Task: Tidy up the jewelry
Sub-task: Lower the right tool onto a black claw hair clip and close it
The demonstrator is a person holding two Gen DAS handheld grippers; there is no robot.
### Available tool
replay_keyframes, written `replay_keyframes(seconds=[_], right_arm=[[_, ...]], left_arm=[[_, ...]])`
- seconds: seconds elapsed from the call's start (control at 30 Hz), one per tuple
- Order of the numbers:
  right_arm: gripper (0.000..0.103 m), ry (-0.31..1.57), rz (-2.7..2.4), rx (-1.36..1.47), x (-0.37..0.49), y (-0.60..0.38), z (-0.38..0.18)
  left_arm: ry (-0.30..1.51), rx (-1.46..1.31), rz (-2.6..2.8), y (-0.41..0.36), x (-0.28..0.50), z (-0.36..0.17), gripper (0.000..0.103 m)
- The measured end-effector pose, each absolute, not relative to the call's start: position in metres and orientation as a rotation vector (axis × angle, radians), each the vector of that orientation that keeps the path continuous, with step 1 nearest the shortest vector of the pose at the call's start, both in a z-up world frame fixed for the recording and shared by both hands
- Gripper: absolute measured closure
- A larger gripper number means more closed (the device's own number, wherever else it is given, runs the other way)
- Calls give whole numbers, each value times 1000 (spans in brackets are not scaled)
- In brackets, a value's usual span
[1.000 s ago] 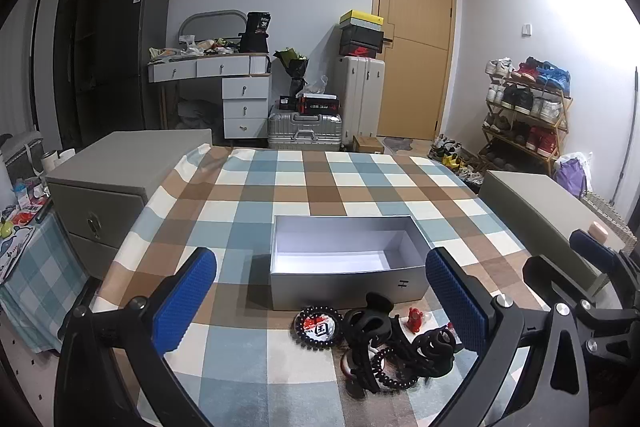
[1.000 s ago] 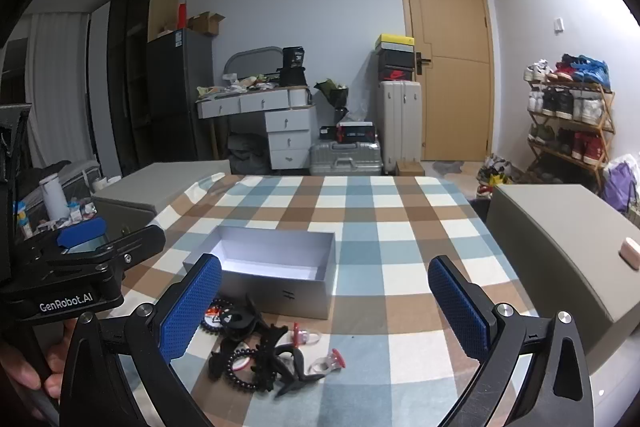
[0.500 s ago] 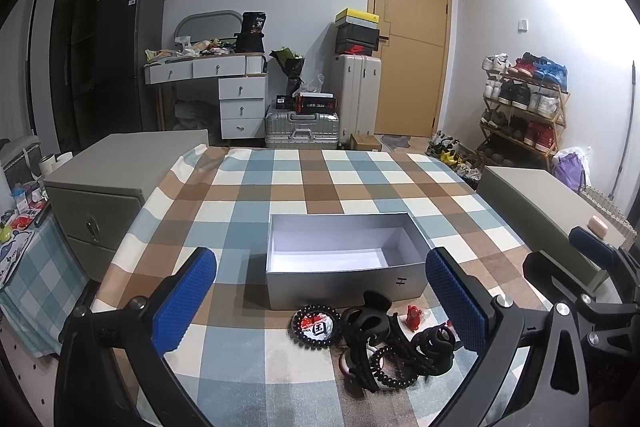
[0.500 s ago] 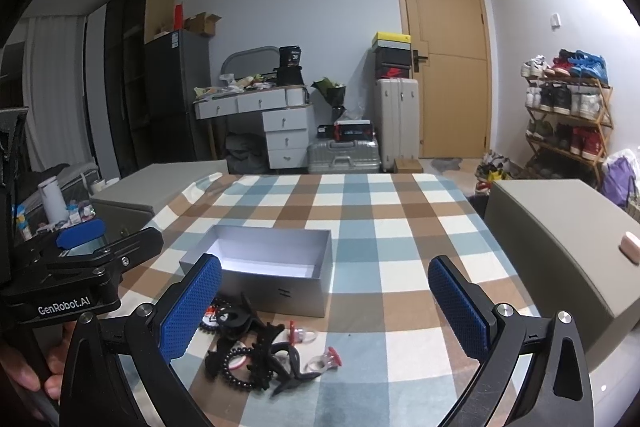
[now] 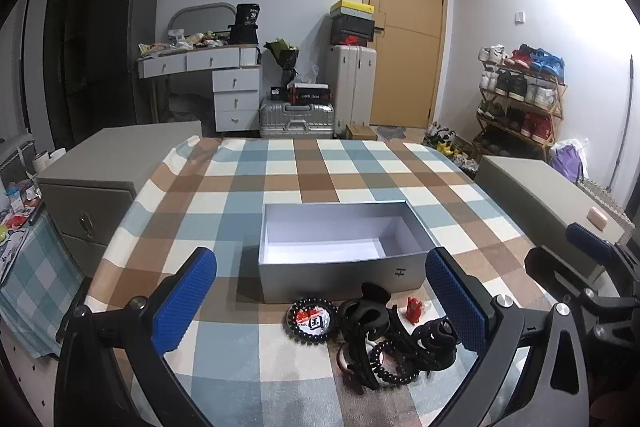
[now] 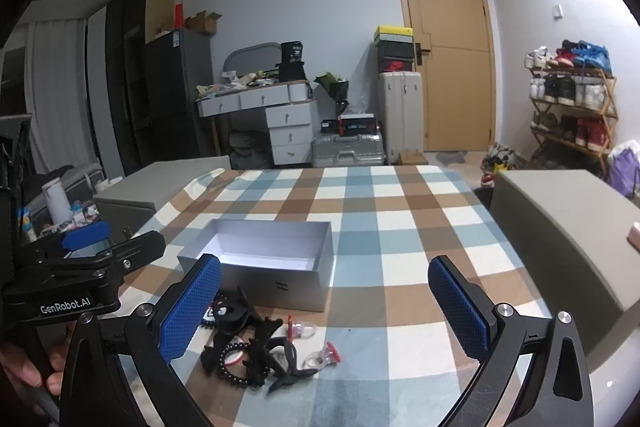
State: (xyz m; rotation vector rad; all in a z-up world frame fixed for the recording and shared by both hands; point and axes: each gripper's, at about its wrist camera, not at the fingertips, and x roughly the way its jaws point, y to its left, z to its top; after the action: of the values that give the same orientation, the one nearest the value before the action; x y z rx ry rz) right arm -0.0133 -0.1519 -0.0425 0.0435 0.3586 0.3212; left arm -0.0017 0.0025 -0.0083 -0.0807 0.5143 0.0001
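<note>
An open, empty silver box (image 5: 340, 251) stands on the checked tablecloth (image 5: 280, 183); it also shows in the right wrist view (image 6: 264, 267). In front of it lies a pile of black hair claws (image 5: 368, 323), black spiral hair ties (image 5: 312, 321) and a small red clip (image 5: 414, 307). The right wrist view shows the same pile (image 6: 256, 347) and two clear rings with red tips (image 6: 322, 353). My left gripper (image 5: 320, 299) is open and empty, above the pile. My right gripper (image 6: 324, 307) is open and empty, to the pile's right.
Grey cabinets stand on both sides of the table, one on the left (image 5: 108, 167) and one on the right (image 6: 560, 239). A small pink object (image 5: 597, 217) lies on the right one. Suitcases, a desk and a shoe rack stand against the far walls.
Both views have shifted slightly; the box and pile sit a little higher in the left wrist view. Both grippers stay open and empty. Nothing on the table moved.
</note>
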Motion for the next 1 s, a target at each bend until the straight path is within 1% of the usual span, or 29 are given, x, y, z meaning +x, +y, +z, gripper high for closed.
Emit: replay_keyframes(seconds=[0.17, 0.4, 0.5, 0.63, 0.73, 0.83, 0.87, 1.0], right_arm=[[0, 416, 357, 65, -2, -154, -57], [0, 571, 464, 180, 21, -161, -92], [3, 626, 506, 226, 28, -163, -105], [12, 674, 553, 237, 31, -160, -117], [16, 689, 582, 221, 31, -154, -121], [23, 692, 607, 187, 27, -146, -123], [27, 694, 614, 177, 27, -144, -124], [36, 696, 635, 144, 26, -136, -125]], left_arm=[[539, -77, -3, 5, 1, -18, 1], [584, -98, -23, 15, 6, -35, 1], [601, -101, -32, 17, 7, -41, 1], [613, -98, -53, 17, 4, -45, 1], [616, -98, -70, 19, 0, -48, 1], [625, -97, -73, 20, 0, -51, 1], [629, -99, -76, 21, 1, -52, 1], [646, -95, -85, 20, 3, -56, 1]])
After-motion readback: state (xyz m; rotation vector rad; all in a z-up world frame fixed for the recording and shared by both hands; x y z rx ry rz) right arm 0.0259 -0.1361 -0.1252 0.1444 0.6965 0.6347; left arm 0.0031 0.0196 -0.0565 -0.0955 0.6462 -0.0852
